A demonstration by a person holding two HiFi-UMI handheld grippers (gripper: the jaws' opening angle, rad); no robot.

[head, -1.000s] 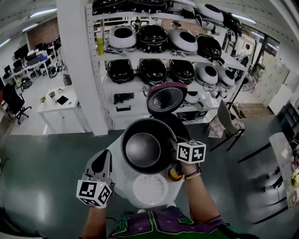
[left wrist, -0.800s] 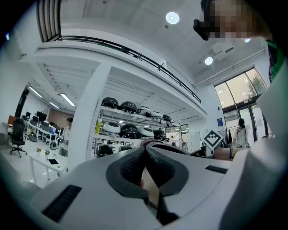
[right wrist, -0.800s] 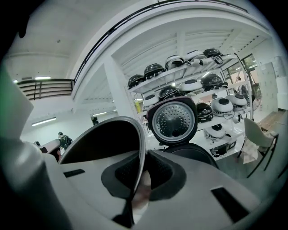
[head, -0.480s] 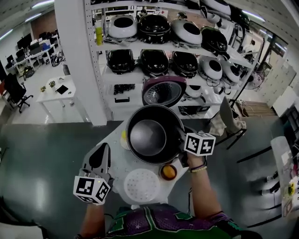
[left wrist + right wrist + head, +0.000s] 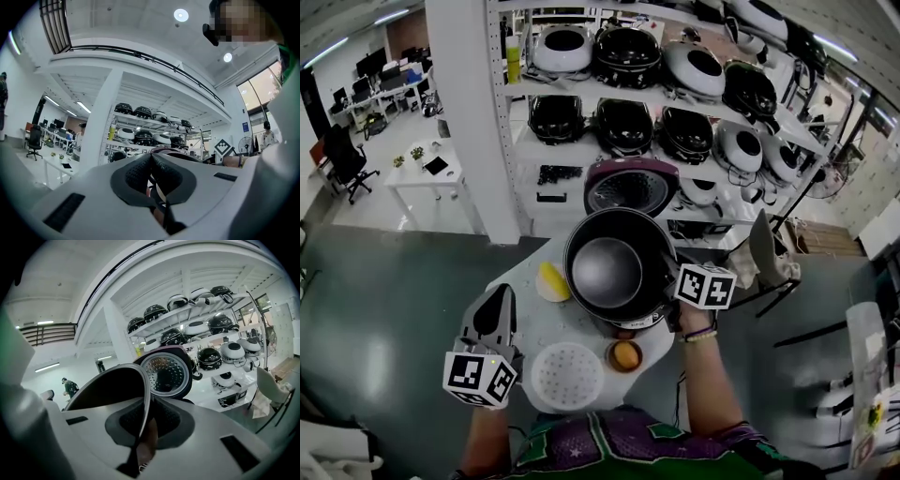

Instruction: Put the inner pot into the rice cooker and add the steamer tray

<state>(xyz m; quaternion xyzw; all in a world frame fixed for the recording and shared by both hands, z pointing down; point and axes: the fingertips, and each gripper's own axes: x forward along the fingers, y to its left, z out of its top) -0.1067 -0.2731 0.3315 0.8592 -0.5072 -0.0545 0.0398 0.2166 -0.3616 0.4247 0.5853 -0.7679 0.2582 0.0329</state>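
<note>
My right gripper (image 5: 668,279) is shut on the right rim of the dark inner pot (image 5: 609,267) and holds it in the air, right over the rice cooker's body (image 5: 630,322). The cooker's maroon lid (image 5: 628,186) stands open behind it. In the right gripper view the pot's rim (image 5: 146,390) runs between the pads, with the perforated inside of the lid (image 5: 166,371) beyond. The white perforated steamer tray (image 5: 567,375) lies on the table's near part. To its left my left gripper (image 5: 500,298) hovers shut and empty; its pads (image 5: 161,173) meet.
The small white table (image 5: 516,309) also bears a yellow object (image 5: 551,281) and a small bowl with something orange (image 5: 625,356). Behind stand a white pillar (image 5: 473,112) and shelves (image 5: 628,122) with several rice cookers. A chair (image 5: 769,253) stands at the right.
The right gripper has carried the inner pot away from me, so it now hangs over the cooker body and uncovers the steamer tray and the orange bowl. The left gripper shifted slightly.
</note>
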